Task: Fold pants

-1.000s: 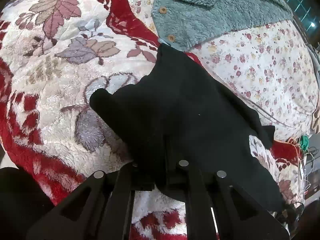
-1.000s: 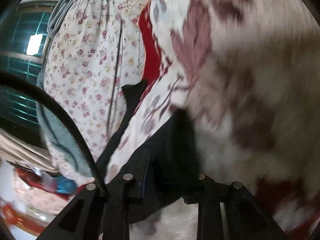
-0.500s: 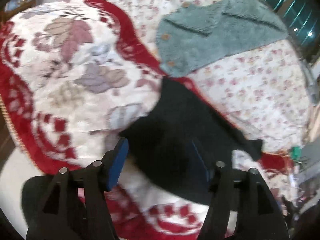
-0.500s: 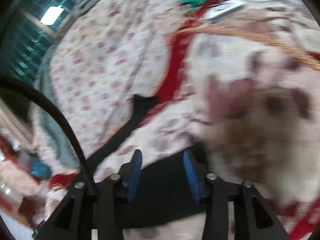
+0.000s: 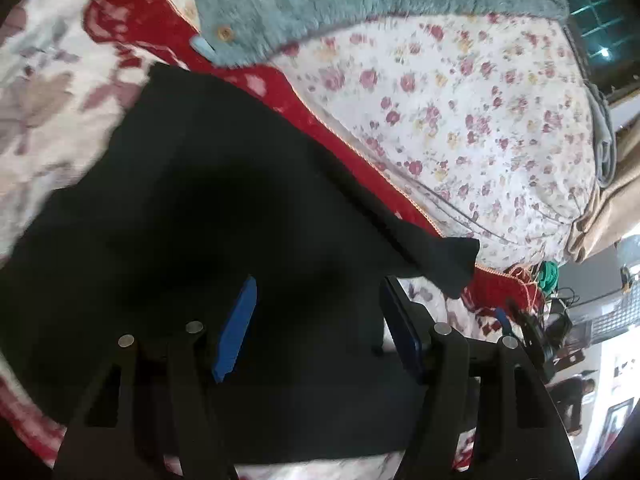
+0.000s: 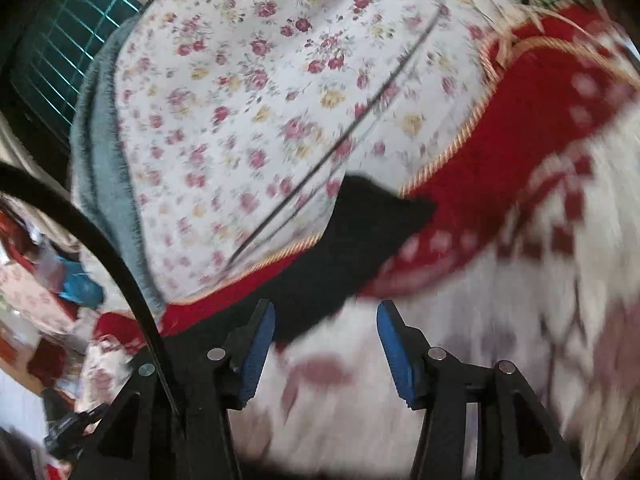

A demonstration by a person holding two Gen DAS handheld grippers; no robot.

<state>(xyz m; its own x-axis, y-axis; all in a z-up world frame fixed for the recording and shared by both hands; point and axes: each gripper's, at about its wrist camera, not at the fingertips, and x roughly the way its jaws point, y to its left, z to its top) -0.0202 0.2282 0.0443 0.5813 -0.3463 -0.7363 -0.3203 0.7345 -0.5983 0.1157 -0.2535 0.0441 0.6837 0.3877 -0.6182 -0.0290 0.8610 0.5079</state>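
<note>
Both let go: left hand-held gripper [image 5: 316, 324] wide, right hand-held gripper [image 6: 326, 350] just opening, empty; black pants [image 5: 208, 208] dropped mid-frame, fold laid.

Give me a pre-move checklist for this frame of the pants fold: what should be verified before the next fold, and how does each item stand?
1. Left gripper released: ok, its jaws have just been opening; blue pads stand apart over the black pants.
2. Right gripper released: ok, jaws just been opening, nothing pinched between the pads.
3. Pants lying on the red and white blanket: ok.
4. Pants flat and smooth: cannot tell, the fabric is too dark to read.
5. Teal fleece garment off the pants: ok, they lie apart.
6. Pant end squared up: not ok, it sticks out past the fold.
</note>
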